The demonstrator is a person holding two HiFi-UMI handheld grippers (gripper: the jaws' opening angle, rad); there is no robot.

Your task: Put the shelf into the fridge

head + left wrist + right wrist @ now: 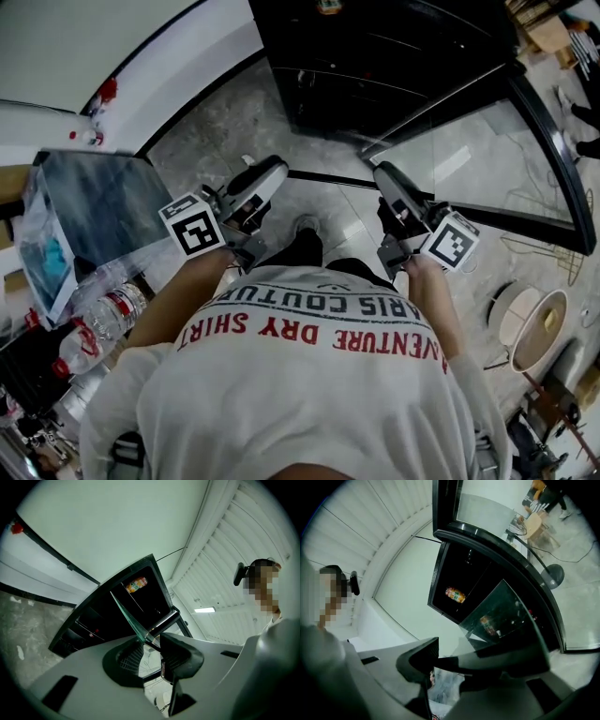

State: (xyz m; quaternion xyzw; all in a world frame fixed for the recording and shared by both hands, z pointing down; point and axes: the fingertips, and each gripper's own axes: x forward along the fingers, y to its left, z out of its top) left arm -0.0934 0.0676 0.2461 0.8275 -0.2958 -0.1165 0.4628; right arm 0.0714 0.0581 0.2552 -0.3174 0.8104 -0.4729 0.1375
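Note:
I stand before a black fridge [394, 56] whose glass door [534, 141] hangs open to the right. Between my two grippers I carry a clear glass shelf with a dark trim [328, 178]. My left gripper [267, 178] is shut on its left edge; in the left gripper view the greenish pane edge [129, 616] runs in between the jaws of that gripper [152, 651]. The right gripper [389, 183] is shut on the right side, and the shelf [506, 606] with its black rim lies across the jaws of this gripper [440, 660]. An orange can [455, 595] stands inside the fridge.
A table corner at the left carries a plastic bag [56, 244] and several water bottles [108, 314]. Round pale discs [534, 328] and wire racks [544, 244] lie on the floor at the right. White wall [141, 56] beside the fridge.

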